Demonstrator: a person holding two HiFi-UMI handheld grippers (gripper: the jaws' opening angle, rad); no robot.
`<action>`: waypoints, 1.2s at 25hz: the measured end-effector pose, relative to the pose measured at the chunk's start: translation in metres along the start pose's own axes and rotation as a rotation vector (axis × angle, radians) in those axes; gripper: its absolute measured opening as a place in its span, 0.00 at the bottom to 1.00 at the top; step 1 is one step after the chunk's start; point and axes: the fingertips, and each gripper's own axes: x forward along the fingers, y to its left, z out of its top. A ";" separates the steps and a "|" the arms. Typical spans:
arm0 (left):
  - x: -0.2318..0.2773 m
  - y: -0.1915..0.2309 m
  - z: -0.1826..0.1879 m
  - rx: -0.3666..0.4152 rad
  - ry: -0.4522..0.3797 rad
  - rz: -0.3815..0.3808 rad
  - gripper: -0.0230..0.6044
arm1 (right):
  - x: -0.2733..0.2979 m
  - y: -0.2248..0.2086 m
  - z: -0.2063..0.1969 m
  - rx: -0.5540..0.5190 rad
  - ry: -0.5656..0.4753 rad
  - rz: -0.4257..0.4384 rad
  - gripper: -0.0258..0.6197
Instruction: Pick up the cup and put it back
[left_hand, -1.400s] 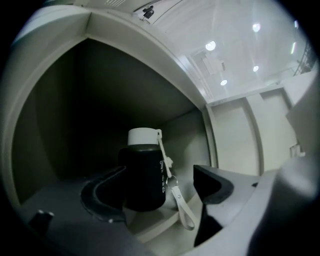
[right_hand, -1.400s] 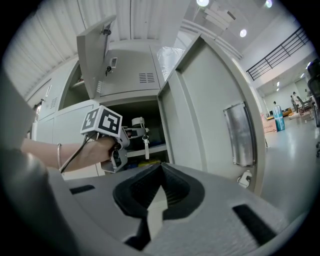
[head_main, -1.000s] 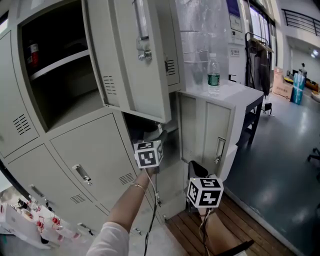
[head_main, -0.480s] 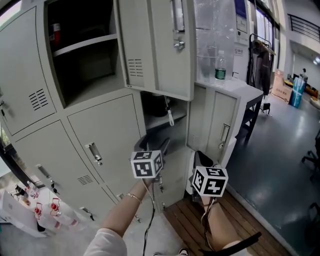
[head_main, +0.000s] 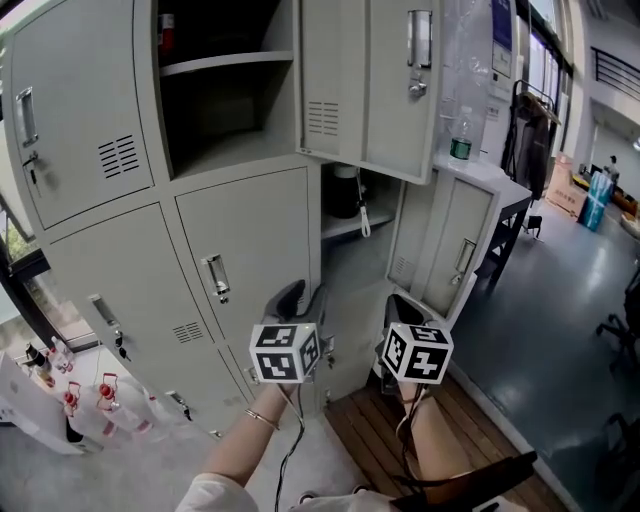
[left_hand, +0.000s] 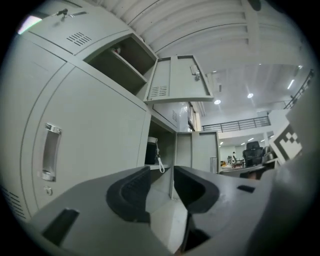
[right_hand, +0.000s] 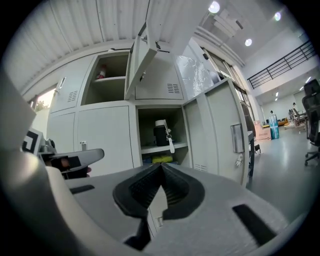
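Shelf (right_hand: 150, 148): inside open locker (right_hand: 105, 135), ahead of right gripper (right_hand: 161, 168).
On shelf: dark cup (right_hand: 160, 133), upright, strap (right_hand: 171, 145) hanging.

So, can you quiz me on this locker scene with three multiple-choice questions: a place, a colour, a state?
1. Where is the cup? A on an open locker shelf; B on the floor; C atop the lockers.
2. Its strap colour? A red; B white; C green.
3. The right gripper jaws? A wide apart; B clamped on the cup; C shut, empty.
1 A: it stands on that shelf. 2 B: white against the dark cup. 3 C: the tips meet, nothing between.
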 end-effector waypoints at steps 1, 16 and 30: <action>-0.007 0.005 -0.001 0.000 0.002 0.012 0.25 | -0.001 0.005 -0.002 -0.008 0.002 0.001 0.03; -0.039 0.023 -0.021 0.007 0.034 0.025 0.07 | -0.015 0.010 -0.044 0.007 0.065 -0.027 0.03; -0.019 0.012 -0.034 -0.004 0.039 0.088 0.07 | -0.002 -0.012 -0.037 -0.015 0.053 0.029 0.03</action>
